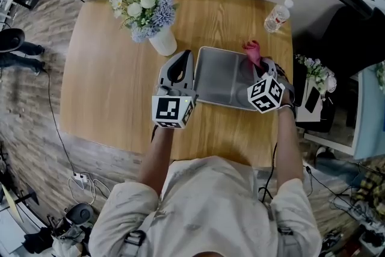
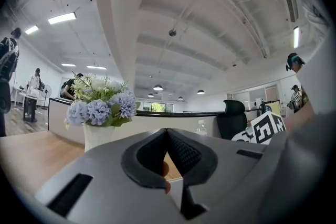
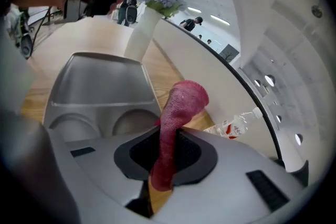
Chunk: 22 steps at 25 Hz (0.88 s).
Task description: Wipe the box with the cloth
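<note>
Cloth, dark red, is pinched in the closed jaws of the right gripper. Its long end sticks out past the tips, away from the person, at the far right corner of the grey box. The left gripper is closed on nothing, just beside the box's left edge. The box lies lengthwise left to right on the wooden table. Beyond stand a vase of flowers and a bottle, its red label too small to read.
</note>
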Available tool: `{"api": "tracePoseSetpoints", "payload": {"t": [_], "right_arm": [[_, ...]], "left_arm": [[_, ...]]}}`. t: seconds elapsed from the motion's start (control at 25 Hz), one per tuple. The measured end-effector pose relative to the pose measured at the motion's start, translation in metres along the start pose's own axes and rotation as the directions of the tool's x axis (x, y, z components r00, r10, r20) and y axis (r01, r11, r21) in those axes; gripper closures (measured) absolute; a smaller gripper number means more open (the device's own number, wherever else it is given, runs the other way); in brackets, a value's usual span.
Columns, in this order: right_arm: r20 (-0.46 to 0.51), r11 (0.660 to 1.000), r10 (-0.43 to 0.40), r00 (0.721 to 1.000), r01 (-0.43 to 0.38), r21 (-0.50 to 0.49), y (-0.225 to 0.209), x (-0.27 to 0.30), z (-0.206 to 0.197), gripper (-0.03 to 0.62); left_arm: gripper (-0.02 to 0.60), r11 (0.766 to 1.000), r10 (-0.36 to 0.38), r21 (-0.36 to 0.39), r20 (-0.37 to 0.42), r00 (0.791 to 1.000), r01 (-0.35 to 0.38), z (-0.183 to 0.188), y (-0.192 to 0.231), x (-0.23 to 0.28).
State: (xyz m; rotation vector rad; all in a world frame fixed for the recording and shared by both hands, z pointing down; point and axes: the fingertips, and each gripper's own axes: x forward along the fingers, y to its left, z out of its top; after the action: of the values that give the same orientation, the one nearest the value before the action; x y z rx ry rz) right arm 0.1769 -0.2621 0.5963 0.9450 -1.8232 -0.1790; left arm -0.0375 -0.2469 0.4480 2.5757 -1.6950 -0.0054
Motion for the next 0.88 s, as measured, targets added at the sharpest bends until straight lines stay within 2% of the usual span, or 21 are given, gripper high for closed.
{"api": "tracePoseSetpoints", "payload": {"t": [0.12, 0.36, 0.88], "right_arm": [[-0.055, 0.997, 0.04, 0.998, -0.043, -0.057, 0.018, 0.01, -0.009, 0.53], [-0.065, 0.997, 0.068, 0.996, -0.07, -0.032, 0.02, 0.012, -0.01, 0.53], [-0.088, 0.996, 0.071, 0.994, -0.075, -0.039, 0.022, 0.012, -0.011, 0.53]], "left_arm": [[0.568, 1.0, 0.006, -0.001, -0.008, 1.0, -0.006, -0.002, 0.002, -0.002], [0.568, 1.0, 0.008, -0.006, -0.015, 1.0, -0.008, -0.005, 0.003, -0.002], [0.568, 1.0, 0.001, -0.011, 0.002, 1.0, -0.001, -0.001, -0.001, -0.003]]}}
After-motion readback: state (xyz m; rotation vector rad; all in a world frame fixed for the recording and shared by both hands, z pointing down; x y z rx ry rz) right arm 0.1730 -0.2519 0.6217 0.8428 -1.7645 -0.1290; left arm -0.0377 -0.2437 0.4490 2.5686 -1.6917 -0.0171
